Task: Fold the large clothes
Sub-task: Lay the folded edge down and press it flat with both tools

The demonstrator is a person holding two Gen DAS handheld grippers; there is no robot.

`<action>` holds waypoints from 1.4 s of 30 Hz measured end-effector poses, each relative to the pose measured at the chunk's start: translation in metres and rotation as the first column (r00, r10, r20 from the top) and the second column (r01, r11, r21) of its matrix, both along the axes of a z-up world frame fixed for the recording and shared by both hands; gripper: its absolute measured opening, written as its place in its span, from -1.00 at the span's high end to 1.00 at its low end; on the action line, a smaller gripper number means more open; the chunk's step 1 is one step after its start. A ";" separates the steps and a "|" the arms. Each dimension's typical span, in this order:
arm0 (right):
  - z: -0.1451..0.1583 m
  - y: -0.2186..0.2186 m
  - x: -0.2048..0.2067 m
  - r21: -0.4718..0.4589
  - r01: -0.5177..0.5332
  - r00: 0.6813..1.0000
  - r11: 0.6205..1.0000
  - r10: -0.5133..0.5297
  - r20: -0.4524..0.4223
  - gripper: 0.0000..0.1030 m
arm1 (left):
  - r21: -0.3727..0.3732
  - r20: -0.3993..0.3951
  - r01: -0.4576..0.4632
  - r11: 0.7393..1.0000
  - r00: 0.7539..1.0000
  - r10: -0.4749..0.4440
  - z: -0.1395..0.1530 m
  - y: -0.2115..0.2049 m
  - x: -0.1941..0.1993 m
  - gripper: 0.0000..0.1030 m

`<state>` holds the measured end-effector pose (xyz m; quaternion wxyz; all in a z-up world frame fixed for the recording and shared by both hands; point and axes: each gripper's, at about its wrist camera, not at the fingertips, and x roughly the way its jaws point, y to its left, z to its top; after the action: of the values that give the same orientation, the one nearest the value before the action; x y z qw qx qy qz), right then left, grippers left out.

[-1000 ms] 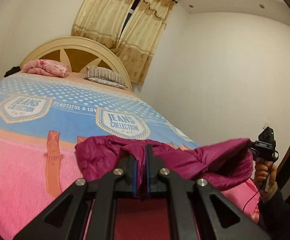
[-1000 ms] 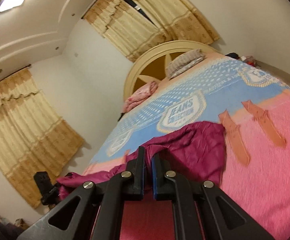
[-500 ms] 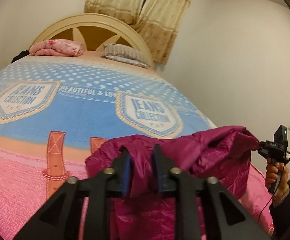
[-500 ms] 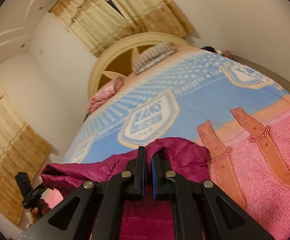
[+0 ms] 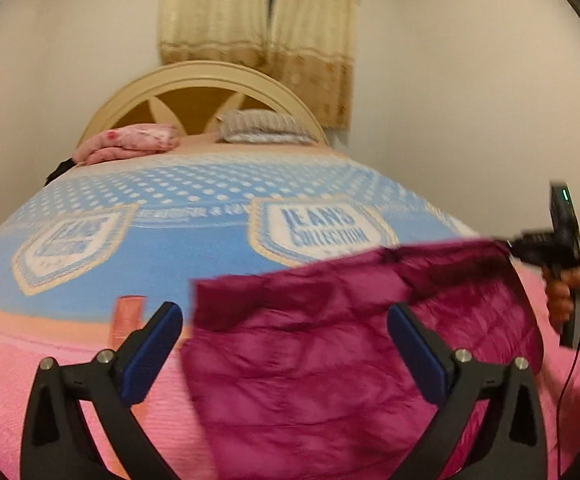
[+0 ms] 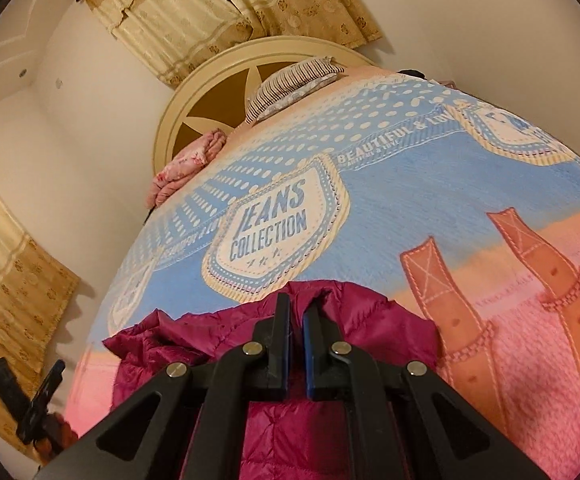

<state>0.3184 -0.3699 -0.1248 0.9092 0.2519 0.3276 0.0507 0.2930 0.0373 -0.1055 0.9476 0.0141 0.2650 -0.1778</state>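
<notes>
A magenta quilted puffer jacket (image 5: 329,360) lies on the pink-and-blue blanketed bed (image 5: 170,248), toward six o'clock. The left tongs (image 5: 286,344) are opening wide, with the fabric lying loose between them. The right tongs (image 6: 297,344) pinch its edge narrowly. It looks light, soft and slippery, so hems and corners should grip best.

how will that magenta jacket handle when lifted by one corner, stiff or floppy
Probably floppy: the jacket sags and creases between the shut right gripper and the bed. Quilted puffy fabric suggests light. Its sheen hints it may slip.
</notes>
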 end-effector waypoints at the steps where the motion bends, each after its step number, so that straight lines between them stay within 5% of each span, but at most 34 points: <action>1: -0.005 0.002 0.005 -0.009 0.003 1.000 1.000 -0.003 -0.010 0.92 | 0.022 -0.004 0.012 1.000 1.000 -0.012 -0.007 -0.014 0.001 -1.00; 8: -0.032 0.002 0.023 -0.045 0.031 0.998 0.999 -0.034 -0.062 0.91 | 0.245 0.015 -0.058 0.968 0.998 0.056 -0.053 -0.068 0.028 -1.00; 12: -0.047 0.000 0.032 -0.030 0.040 0.995 0.999 -0.043 -0.090 0.88 | 0.277 -0.014 -0.121 0.953 0.991 0.130 -0.070 -0.068 0.047 -1.00; 14: -0.046 0.004 0.030 -0.064 0.064 0.995 0.996 -0.069 -0.077 0.55 | 0.261 -0.044 -0.142 0.955 0.986 0.159 -0.076 -0.062 0.055 -1.00; 16: -0.039 0.011 0.024 -0.089 0.062 0.997 0.994 -0.066 -0.043 -0.73 | 0.252 -0.059 -0.153 0.956 0.983 0.173 -0.080 -0.060 0.059 -1.00; 17: -0.033 0.017 0.018 -0.103 0.060 0.998 0.993 -0.062 -0.014 -0.87 | 0.249 -0.064 -0.156 0.956 0.982 0.177 -0.081 -0.060 0.060 -1.00; 26: -0.016 0.113 -0.013 -0.251 -0.055 0.994 0.966 0.076 0.076 -0.85 | 0.239 -0.122 -0.207 0.949 0.963 0.241 -0.096 -0.058 0.076 -1.00; 29: -0.032 0.141 0.004 -0.289 -0.096 0.993 0.952 0.111 0.034 -0.49 | 0.234 -0.138 -0.207 0.950 0.960 0.243 -0.099 -0.057 0.079 -1.00; 37: -0.077 0.141 0.040 -0.253 -0.066 0.996 0.965 0.049 -0.076 -0.43 | 0.173 -0.195 -0.214 0.961 0.949 0.247 -0.102 -0.048 0.089 -1.00; 42: -0.086 0.139 0.044 -0.264 -0.067 0.996 0.962 0.047 -0.081 -0.43 | 0.152 -0.137 -0.224 0.963 0.960 0.245 -0.084 -0.051 0.077 -1.00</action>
<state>0.3621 -0.2310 -0.2111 0.9203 0.1195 0.3718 0.0232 0.3700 -0.0140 -0.1897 0.9354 0.0326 0.3490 -0.0465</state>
